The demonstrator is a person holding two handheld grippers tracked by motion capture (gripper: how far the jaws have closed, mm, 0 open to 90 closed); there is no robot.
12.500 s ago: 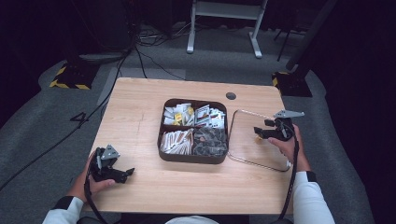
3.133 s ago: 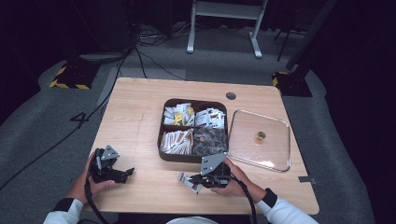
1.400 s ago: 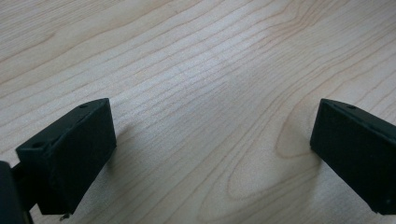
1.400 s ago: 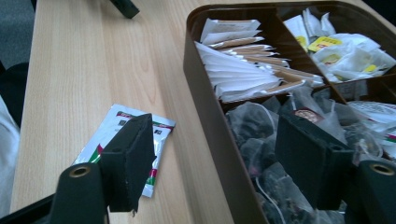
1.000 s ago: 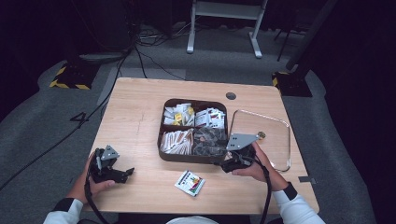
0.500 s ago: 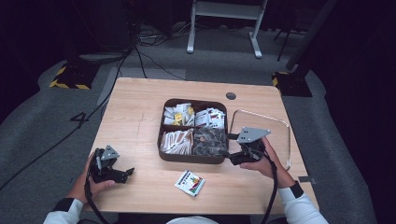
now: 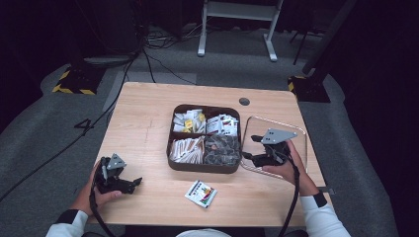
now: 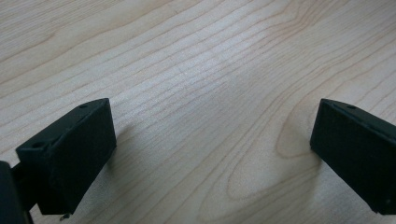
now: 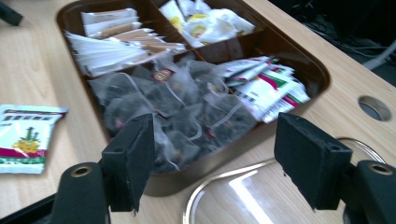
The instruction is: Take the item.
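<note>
One clear lid (image 7: pixel 276 143) lies flat on the table (image 7: pixel 143 123), touching the right side of the brown compartment box (image 7: pixel 205 170), its long axis running away from the person. Directly above it hovers the right gripper (image 7: pixel 254 148), jaws wide apart and empty, pointing left toward the box; in the right gripper view the lid's rim (image 9: pixel 224 186) sits just under the jaws. That hand is clearly nearer. Across the table, the left gripper (image 7: pixel 133 182) rests open on bare wood, holding nothing, well apart from the lid. A loose sachet (image 7: pixel 201 193) lies in front of the box.
</note>
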